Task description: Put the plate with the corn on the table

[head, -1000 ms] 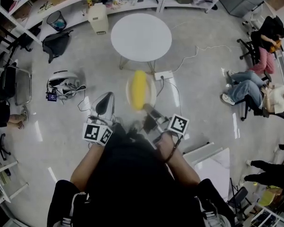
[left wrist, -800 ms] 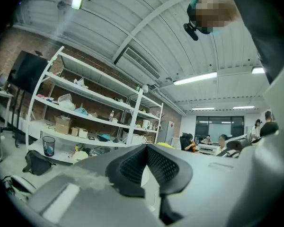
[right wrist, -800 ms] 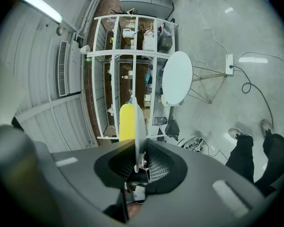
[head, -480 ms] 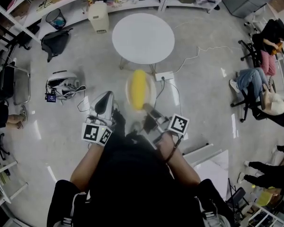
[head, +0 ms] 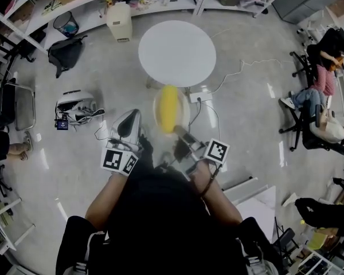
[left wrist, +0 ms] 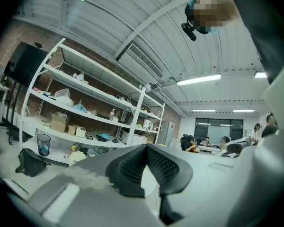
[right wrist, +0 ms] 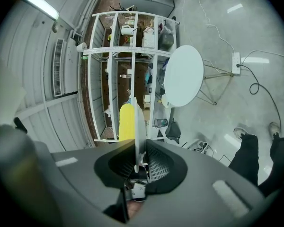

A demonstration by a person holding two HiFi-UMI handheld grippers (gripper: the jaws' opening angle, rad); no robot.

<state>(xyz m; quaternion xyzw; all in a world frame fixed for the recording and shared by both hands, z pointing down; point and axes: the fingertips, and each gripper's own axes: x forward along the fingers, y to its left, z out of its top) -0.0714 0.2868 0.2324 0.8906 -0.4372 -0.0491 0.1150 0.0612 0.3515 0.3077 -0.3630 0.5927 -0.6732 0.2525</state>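
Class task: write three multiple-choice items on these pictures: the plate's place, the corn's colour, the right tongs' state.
1. Where is the plate? A in the air, short of the round table; B on the table; C on a shelf.
2. What colour is the corn? A green; B yellow; C white.
3. The right tongs are: A open, empty; B shut on the corn; C shut on the plate's rim.
Key: 1A, the head view shows it short of the tabletop; 2B, it shows yellow; 3C, the rim is pinched in them.
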